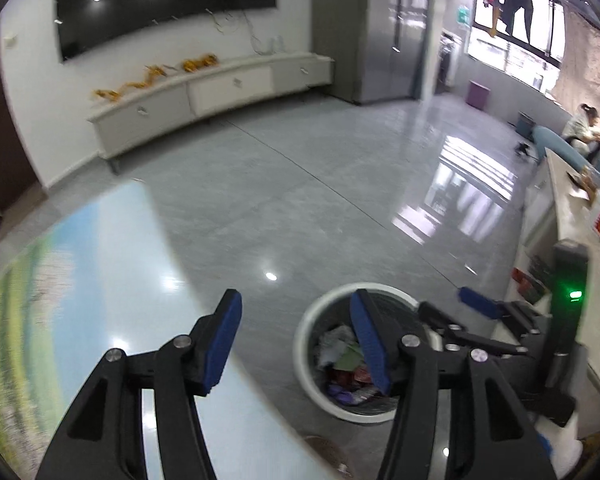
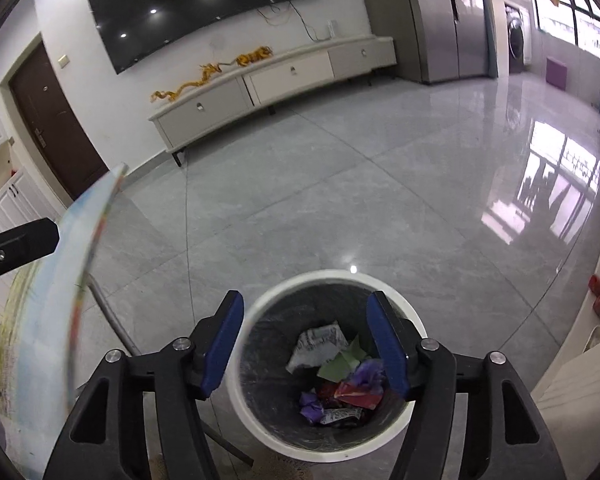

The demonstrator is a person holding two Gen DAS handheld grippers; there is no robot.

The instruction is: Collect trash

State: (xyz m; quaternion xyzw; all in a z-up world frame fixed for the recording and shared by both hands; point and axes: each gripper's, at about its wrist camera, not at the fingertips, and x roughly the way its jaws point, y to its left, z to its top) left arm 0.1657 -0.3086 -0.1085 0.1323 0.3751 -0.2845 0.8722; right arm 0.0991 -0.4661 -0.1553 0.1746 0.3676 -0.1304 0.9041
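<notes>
Both your grippers, left (image 1: 296, 344) and right (image 2: 304, 344), hang open and empty. Crumpled wrappers (image 2: 336, 376) already lie inside the white bin (image 2: 328, 278) below. Any trash left isn't visible.

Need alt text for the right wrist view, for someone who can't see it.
The right gripper, jaws open and empty, hangs over a white trash bin on the grey floor; crumpled wrappers lie inside. A table edge shows at left, with a TV and low cabinet beyond.
</notes>
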